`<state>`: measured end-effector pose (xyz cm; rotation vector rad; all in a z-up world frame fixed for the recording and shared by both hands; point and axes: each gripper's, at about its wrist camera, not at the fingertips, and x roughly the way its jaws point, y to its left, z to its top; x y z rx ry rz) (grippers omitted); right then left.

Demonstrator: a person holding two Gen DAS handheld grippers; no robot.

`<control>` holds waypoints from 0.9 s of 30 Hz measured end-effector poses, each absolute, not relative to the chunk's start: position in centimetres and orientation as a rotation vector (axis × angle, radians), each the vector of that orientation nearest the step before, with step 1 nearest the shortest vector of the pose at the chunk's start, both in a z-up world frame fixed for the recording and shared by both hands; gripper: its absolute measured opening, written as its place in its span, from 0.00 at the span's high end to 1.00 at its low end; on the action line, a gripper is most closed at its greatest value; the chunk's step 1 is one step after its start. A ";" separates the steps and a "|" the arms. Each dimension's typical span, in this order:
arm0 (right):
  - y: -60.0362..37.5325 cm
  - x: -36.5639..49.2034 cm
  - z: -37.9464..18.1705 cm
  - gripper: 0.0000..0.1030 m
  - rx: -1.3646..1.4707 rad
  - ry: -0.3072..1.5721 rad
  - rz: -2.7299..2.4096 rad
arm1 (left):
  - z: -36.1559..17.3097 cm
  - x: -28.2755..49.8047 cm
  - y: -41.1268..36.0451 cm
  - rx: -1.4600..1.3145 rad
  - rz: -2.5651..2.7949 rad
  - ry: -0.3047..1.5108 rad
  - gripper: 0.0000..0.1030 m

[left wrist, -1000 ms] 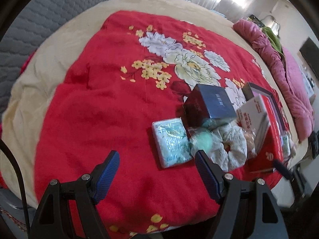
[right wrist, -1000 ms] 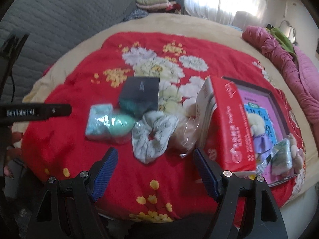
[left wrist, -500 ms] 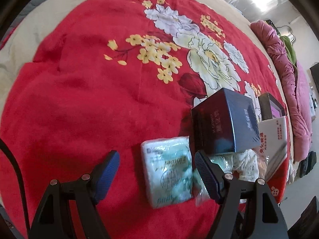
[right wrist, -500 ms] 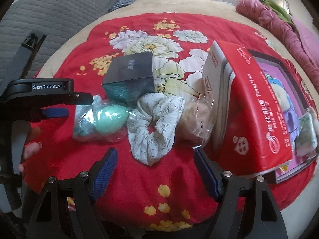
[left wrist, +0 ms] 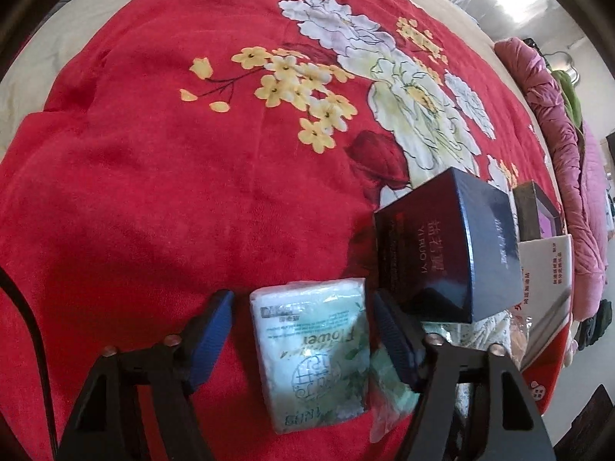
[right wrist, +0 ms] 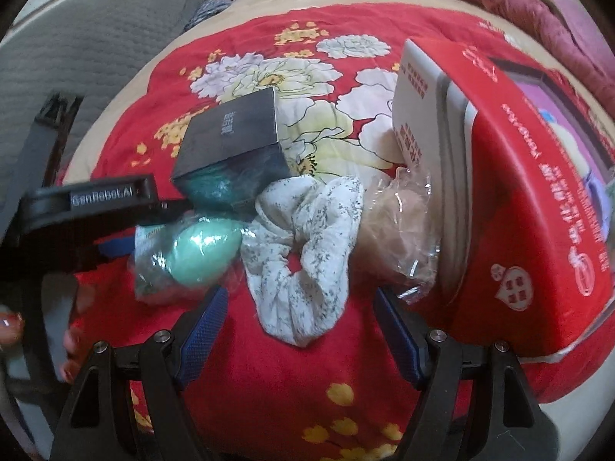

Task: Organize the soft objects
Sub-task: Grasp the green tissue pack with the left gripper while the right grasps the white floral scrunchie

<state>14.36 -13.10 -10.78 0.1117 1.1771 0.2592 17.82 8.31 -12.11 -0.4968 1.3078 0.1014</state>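
A tissue pack (left wrist: 311, 353) in green-white wrap lies on the red floral blanket (left wrist: 153, 153), between the blue pads of my left gripper (left wrist: 301, 299). The jaws are closing, with a small gap on each side of the pack. In the right wrist view a white scrunchie (right wrist: 303, 253) with a grey print lies between the pads of my right gripper (right wrist: 300, 297). Those jaws are closing too and do not touch it. A mint-green egg-shaped sponge (right wrist: 203, 249) in clear wrap sits left of the scrunchie, and a beige wrapped puff (right wrist: 399, 238) sits to its right.
A dark square box (left wrist: 442, 246) stands just right of the tissue pack, also seen behind the sponge (right wrist: 230, 146). A large red and white box (right wrist: 519, 192) lies on the right. A person's fingers (right wrist: 11, 326) show at the left edge. Pink bedding (left wrist: 569, 146) borders the far side.
Both grippers have come down closer to the bed. The left one now straddles the tissue pack and the right one the scrunchie. Both pairs of jaws have narrowed a little.
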 end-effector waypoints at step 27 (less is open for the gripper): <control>-14.3 11.8 -6.6 0.86 0.028 1.037 0.299 | -7.7 12.0 10.9 -0.499 0.109 1.179 0.60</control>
